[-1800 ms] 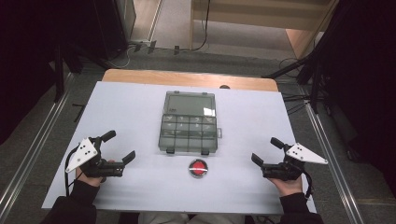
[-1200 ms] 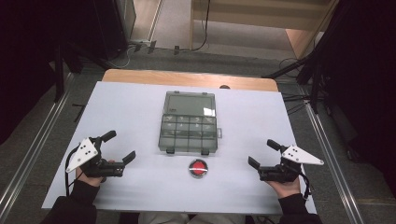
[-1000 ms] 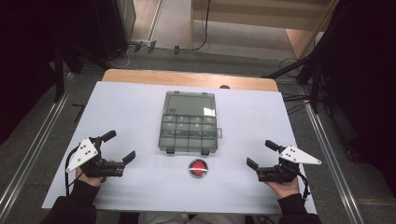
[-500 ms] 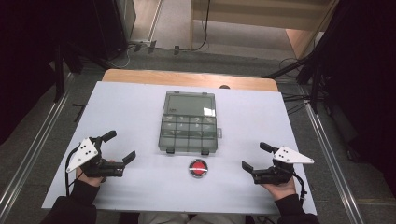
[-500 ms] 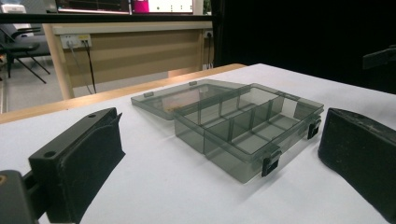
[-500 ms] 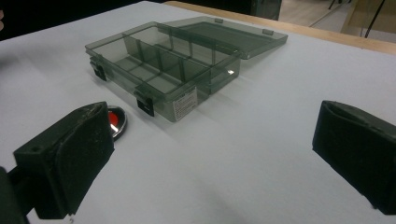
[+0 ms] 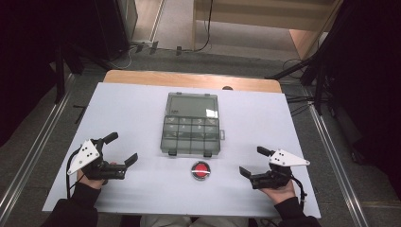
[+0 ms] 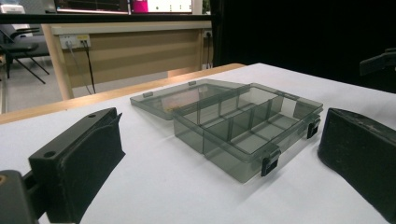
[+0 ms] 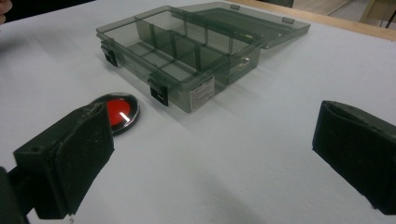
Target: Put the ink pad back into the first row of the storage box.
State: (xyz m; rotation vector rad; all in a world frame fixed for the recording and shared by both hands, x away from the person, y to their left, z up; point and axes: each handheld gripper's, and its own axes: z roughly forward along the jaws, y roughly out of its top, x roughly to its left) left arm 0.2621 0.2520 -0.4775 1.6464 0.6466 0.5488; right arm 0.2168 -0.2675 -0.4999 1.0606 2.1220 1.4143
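White bench (image 7: pixel 132 113) with a bare wooden strip (image 7: pixel 189 79) along its far edge. Grey floor (image 7: pixel 165 52) beyond, crossed by dark cables (image 7: pixel 208 28). Wooden furniture (image 7: pixel 265 14) behind.

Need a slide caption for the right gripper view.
Open right tongs face a red disc beside an open grey compartment box.

Smoky grey organiser box (image 7: pixel 191 128); red disc (image 7: pixel 201 170)

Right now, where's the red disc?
In the high view the red disc lies flat on the white table, just in front of the open compartment box, between the two grippers and nearer the right gripper.
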